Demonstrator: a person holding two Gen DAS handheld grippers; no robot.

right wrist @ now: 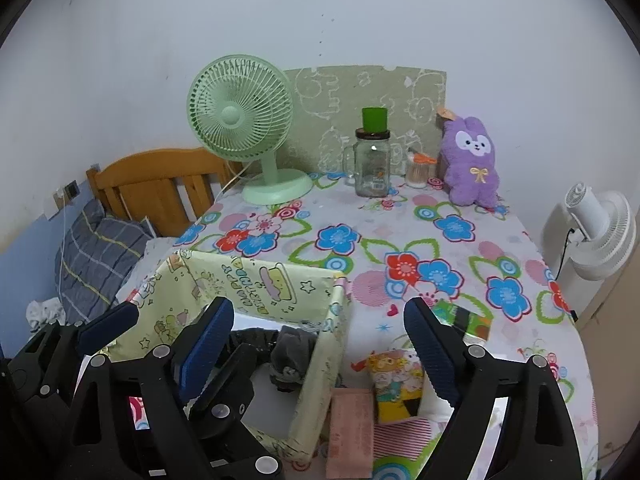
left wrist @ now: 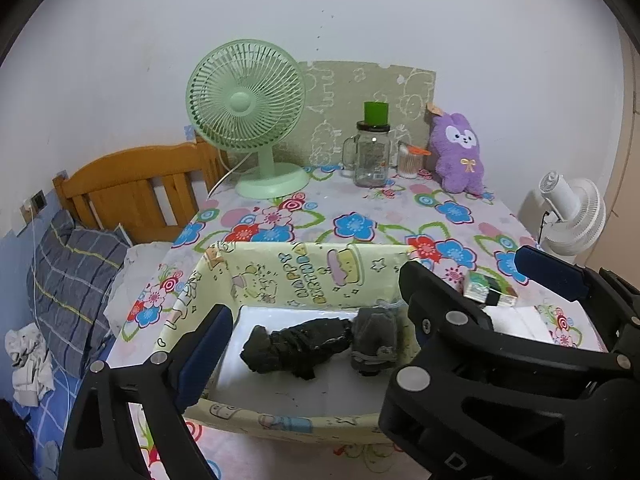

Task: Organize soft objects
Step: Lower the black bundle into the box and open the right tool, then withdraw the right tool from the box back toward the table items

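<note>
Both the left hand-held gripper [left wrist: 316, 308] and right hand-held gripper [right wrist: 320, 336] hang wide and empty above the yellow box [left wrist: 280, 276] holding black cloth [left wrist: 296, 346], while only the right view shows a pink packet [right wrist: 352, 428] beside it on the bench [right wrist: 360, 216].

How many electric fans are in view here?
2. The green fan stands at the table's far left; the white fan stands off the table's right edge. Others may be out of frame.

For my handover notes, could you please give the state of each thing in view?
Left gripper: open, empty.
Right gripper: open, empty.
Box: open-topped.
Black cloth: in box, bundled.
Grey cloth: in box, bundled.
Jar: upright, capped.
Plush: upright.
</note>
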